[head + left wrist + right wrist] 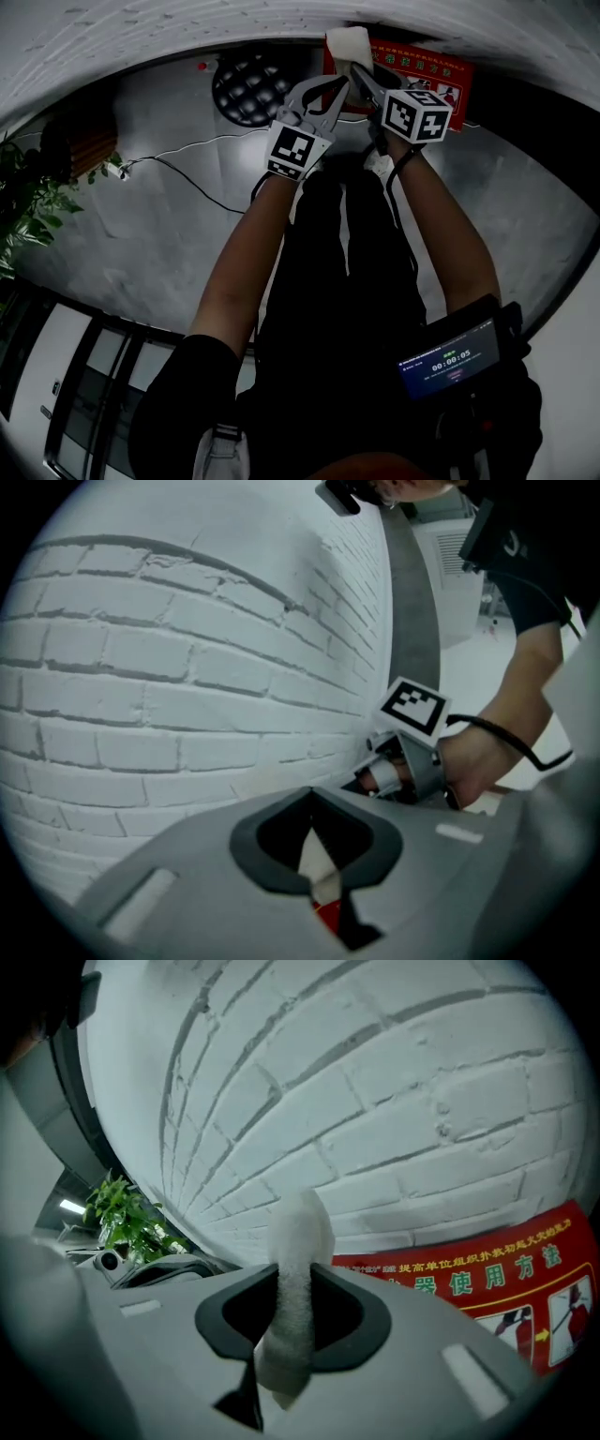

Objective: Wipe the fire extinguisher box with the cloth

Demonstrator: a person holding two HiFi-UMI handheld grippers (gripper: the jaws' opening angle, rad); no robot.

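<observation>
Right gripper [292,1326] is clamped on the white cloth [298,1241], which stands up out of its jaws in front of the white brick wall [394,1091]. The red fire extinguisher box [469,1283] sits against the foot of that wall, far side, just right of the cloth. Left gripper [319,864] has its jaws drawn together with nothing discernibly held, and lies just left of the right gripper.

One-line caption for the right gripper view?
Right gripper shut on white cloth before brick wall, red fire extinguisher box lower right.
</observation>
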